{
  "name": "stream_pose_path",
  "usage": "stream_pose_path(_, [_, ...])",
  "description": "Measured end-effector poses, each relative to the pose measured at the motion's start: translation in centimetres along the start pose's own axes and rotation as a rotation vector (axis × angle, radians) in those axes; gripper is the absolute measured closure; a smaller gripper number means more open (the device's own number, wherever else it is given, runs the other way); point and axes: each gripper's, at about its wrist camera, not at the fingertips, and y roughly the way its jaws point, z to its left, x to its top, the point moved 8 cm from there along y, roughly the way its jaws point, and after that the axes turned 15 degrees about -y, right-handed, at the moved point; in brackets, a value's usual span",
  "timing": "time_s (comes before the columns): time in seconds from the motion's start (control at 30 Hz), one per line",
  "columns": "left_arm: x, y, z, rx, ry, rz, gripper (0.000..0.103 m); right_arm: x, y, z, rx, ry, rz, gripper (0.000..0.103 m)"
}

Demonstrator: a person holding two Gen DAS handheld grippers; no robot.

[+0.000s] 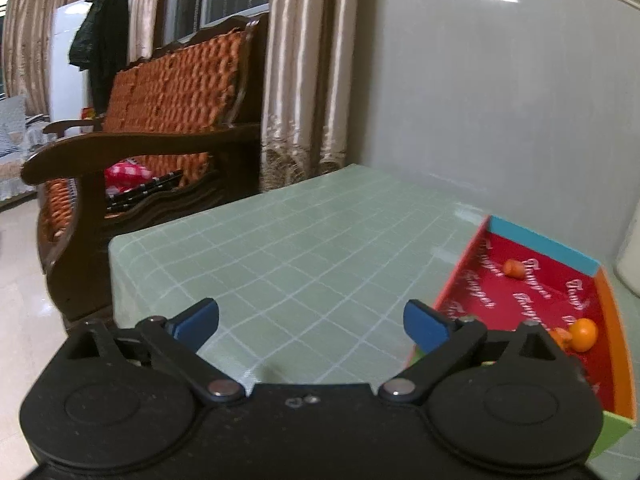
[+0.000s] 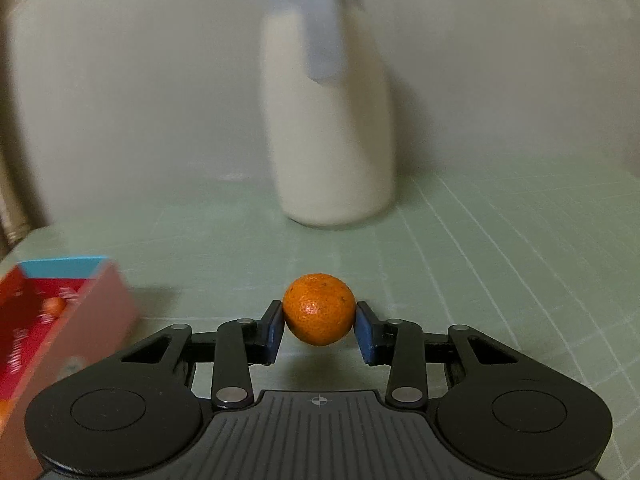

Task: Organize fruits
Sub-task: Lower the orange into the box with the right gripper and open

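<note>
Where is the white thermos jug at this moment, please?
In the right wrist view the white thermos jug stands upright on the green table by the wall, straight ahead beyond the orange in the right gripper, right of the red box.

White cursive lettering repeats across the red inner lining of the box [image 1: 536, 300], seen from the left wrist; the words are too blurred and slanted to read. In the right wrist view the same red lining [image 2: 16, 320] shows only faint pale smudges of script. No other text, number or brand can be read anywhere.
</note>
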Motion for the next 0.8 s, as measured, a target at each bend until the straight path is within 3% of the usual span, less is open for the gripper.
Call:
stream_pose_path(0.2, [0.1, 0.5, 1.3, 0.034, -0.039, 0.024, 0.010, 1.9, -3.9, 5.5, 0.188, -0.073, -0.137, 0.065])
stream_pose_path(0.47, [0.0, 0.5, 1.6, 0.055, -0.025, 0.023, 0.010, 1.5, -6.4, 14.7, 0.436, -0.241, -0.185, 0.065])
stream_pose_path(0.6, [0.0, 0.5, 1.6, 0.053, -0.024, 0.028, 0.010, 0.7, -6.9, 17.8, 0.493, -0.311, -0.179, 0.065])
stream_pose_path(0.8, [0.2, 0.5, 1.8, 0.052, -0.031, 0.027, 0.010, -0.3, -7.1, 20.2, 0.504, -0.382, -0.163, 0.064])
